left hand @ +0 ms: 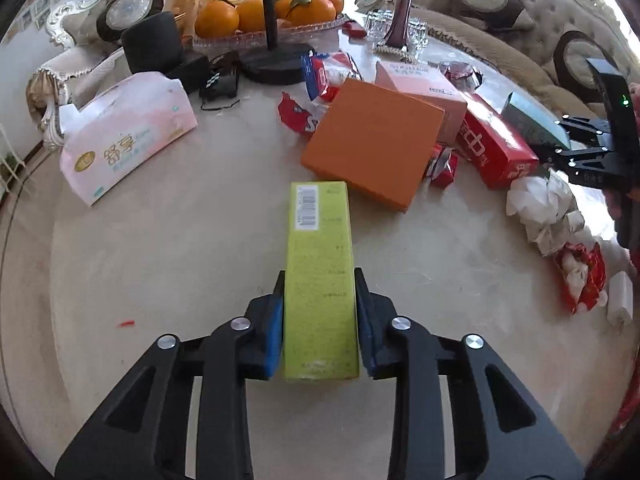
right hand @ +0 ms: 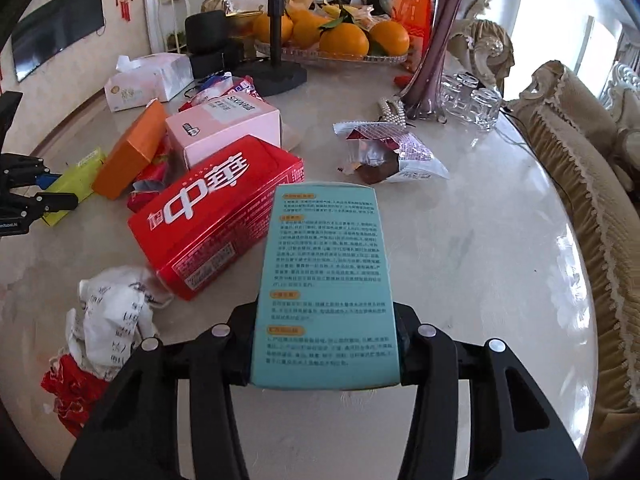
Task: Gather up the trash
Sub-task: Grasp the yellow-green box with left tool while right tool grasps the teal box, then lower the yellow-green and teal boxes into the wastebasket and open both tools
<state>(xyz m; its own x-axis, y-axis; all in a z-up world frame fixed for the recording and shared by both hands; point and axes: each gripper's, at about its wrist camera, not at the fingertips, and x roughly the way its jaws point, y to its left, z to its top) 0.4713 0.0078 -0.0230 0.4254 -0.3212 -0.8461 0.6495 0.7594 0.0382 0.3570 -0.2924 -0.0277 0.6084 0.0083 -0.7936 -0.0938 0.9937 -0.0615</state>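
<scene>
Left wrist view shows your left gripper (left hand: pixel 320 312) clamped on the narrow yellow-green box (left hand: pixel 320 280), blue pads pressing its long sides near the close end, so most of the box sticks out ahead unsupported. A quick swing could lever it out of that short grip. Just beyond its far tip lies the orange box (left hand: pixel 372 144), leaning on the pink box (left hand: pixel 420 88) and the red carton (left hand: pixel 496 144); push forward and you will nudge that pile. To the right, crumpled paper (left hand: pixel 536 204) sits near the table (left hand: pixel 180 260) edge and could be swept off. In the right wrist view your right gripper (right hand: pixel 326 344) is closed on the teal box (right hand: pixel 326 280), whose broad printed face hides the fingertips. I judge that hold firm, but the box blocks your sight of whatever lies ahead, including the opened snack wrapper (right hand: pixel 392 152).
</scene>
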